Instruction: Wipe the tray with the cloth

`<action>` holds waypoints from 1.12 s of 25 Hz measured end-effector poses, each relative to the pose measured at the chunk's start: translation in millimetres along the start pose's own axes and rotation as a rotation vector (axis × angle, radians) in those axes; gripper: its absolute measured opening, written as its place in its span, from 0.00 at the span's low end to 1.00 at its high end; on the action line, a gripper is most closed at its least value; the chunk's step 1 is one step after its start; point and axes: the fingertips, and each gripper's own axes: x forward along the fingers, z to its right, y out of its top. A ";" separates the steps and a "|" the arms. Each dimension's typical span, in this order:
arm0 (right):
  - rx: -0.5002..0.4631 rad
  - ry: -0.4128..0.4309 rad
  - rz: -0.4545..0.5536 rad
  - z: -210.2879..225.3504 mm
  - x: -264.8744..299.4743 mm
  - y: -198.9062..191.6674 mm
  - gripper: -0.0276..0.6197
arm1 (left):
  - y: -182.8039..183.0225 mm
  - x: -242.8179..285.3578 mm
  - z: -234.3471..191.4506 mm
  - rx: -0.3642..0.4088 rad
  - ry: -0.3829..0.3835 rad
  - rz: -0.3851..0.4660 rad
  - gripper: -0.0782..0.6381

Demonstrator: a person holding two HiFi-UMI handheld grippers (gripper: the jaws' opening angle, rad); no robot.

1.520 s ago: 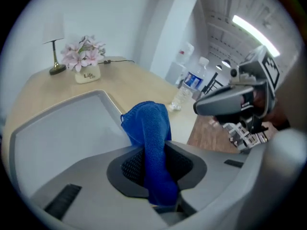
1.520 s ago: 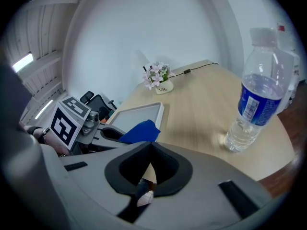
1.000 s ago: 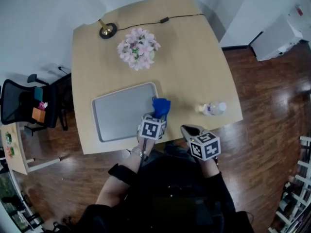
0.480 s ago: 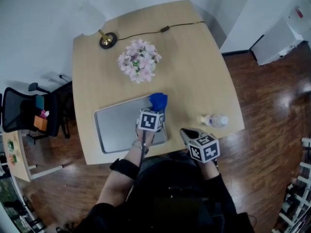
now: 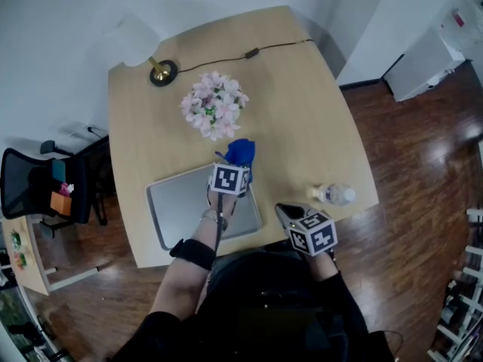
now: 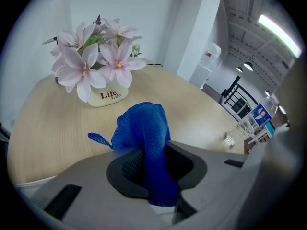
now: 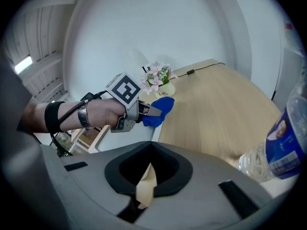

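I see the grey tray [image 5: 177,206] on the left, my left gripper [image 5: 237,166] clamped on the blue cloth [image 5: 241,151] at its far right corner, and my right gripper [image 5: 287,211] closed on nothing beside the bottle [image 5: 333,194].

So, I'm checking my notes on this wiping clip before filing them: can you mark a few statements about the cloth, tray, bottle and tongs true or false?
The left tongs grip the blue cloth. True.
The cloth lies spread on the tray. False: it is held bunched over the table, past the tray's far edge, near the flowers.
The bottle stands upright. False: it lies on its side by the table's edge.
The right tongs hold nothing. True.
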 end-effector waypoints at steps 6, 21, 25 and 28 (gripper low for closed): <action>0.021 -0.009 0.011 -5.8 2.9 3.8 0.04 | 11.3 -24.1 -13.8 0.100 0.031 0.049 0.25; 0.092 -0.037 -0.001 -22.8 13.9 -6.6 0.04 | 14.5 -8.6 -56.0 0.374 -0.046 -0.083 0.25; 0.089 -0.041 -0.004 -33.6 19.2 -4.3 0.04 | 1.7 -19.1 -82.5 0.363 -0.010 -0.085 0.25; 0.076 -0.034 -0.012 -46.1 27.1 -2.8 0.04 | -9.5 -29.8 -106.0 0.339 0.009 -0.076 0.25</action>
